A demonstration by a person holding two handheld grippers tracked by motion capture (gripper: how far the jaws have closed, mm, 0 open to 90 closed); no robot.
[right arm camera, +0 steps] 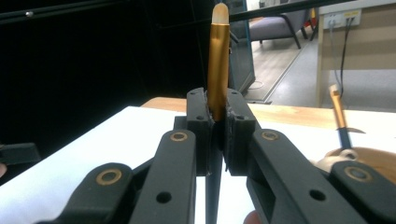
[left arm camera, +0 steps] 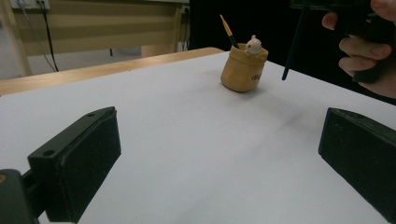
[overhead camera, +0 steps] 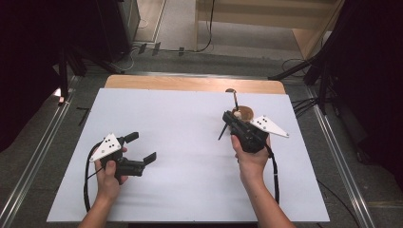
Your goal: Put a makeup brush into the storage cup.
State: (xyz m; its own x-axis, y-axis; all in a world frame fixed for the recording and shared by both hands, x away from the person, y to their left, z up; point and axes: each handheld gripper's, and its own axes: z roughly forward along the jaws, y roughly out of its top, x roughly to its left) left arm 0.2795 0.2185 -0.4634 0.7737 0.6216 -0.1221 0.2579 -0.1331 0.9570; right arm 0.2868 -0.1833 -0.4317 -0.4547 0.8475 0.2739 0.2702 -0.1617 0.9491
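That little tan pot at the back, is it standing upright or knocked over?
Upright. The tan pot stands on its base on the white table, mouth upward, with a brush sticking out of the top.

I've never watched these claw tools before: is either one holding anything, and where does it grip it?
The right gripper clamps a brush on its gold metal collar, the dark handle hanging below. The left gripper is open, holding nothing.

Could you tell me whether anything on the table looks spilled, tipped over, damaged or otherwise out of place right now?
Nothing stands out. The tan holder stands upright on the white table with one brush in it. The right gripper is shut on a second brush, above the table. The left gripper is open with nothing between its jaws.
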